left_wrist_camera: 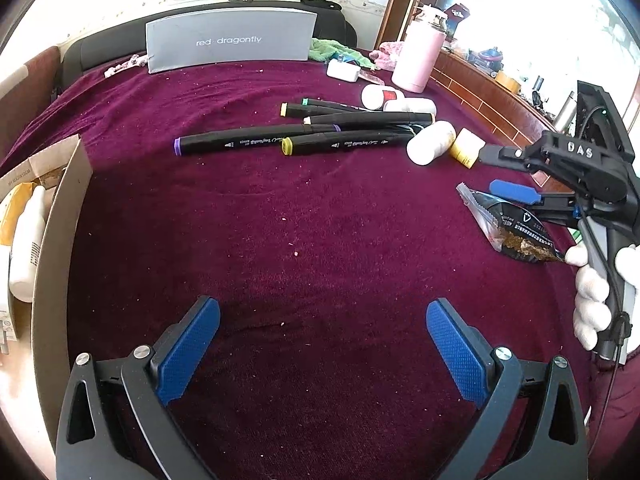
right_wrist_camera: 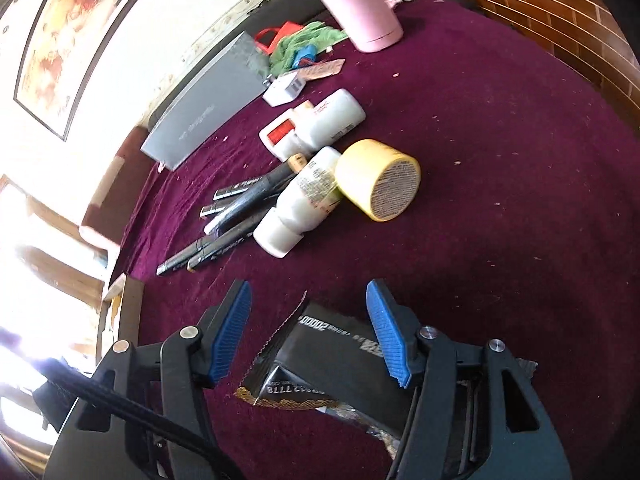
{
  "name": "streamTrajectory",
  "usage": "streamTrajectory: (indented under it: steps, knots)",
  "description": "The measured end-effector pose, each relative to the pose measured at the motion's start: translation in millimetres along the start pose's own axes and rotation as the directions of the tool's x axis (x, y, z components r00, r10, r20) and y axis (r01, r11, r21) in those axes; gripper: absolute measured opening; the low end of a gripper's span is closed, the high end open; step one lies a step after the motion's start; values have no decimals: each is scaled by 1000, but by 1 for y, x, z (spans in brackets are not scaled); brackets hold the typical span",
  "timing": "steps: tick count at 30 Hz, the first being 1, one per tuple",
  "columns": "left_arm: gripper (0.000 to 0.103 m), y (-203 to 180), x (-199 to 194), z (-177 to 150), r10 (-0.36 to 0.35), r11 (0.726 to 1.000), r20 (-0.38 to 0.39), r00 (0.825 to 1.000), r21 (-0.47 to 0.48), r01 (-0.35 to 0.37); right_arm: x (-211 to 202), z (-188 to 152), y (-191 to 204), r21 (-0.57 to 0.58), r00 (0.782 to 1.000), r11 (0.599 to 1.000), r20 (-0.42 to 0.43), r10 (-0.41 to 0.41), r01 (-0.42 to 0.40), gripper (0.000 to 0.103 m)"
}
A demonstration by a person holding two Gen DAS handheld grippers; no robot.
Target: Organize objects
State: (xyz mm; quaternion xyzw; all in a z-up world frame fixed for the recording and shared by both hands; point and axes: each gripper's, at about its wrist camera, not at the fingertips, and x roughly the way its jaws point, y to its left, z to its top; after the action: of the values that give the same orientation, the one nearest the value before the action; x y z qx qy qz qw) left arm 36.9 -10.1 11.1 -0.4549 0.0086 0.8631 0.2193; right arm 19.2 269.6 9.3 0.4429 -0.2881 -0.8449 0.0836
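Two grippers: left gripper [left_wrist_camera: 322, 344] is spread wide over bare maroon cloth [left_wrist_camera: 320, 220], holding nothing; right gripper [right_wrist_camera: 308, 332] is half spread with the black foil packet [right_wrist_camera: 340, 356] lying between its jaws, the pads not pressing it.
Packet, place: flat on the cloth at the right edge of the spread, nearest the right hand [left_wrist_camera: 592, 304].
Packet, handling: likely light, crinkly and slippery; the contents may shift; best pinched across the flat body or at the serrated seal.
Box: cardboard box [left_wrist_camera: 60, 216] at the left edge, some items already inside.
Markers: several black markers [left_wrist_camera: 256, 142] lie in a loose pile, stiff, prone to roll.
Bottles: white bottles [right_wrist_camera: 304, 200] and yellow jar [right_wrist_camera: 376, 178] just beside the markers, smooth and rounded.
Far: pink flask [left_wrist_camera: 418, 60] upright.
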Motion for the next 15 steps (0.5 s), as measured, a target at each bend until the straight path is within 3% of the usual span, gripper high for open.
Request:
streamTrajectory:
  steps: [11,15]
  knots:
    - [101,-8,5,-1,61,997,-19,998,40,-60,-10,17,30,17,993,999,113,34,-36,64]
    - [101,-10,6,0,82,995,-26,996,55,-80,5,25,45,8,992,1000,125,-6,5,64]
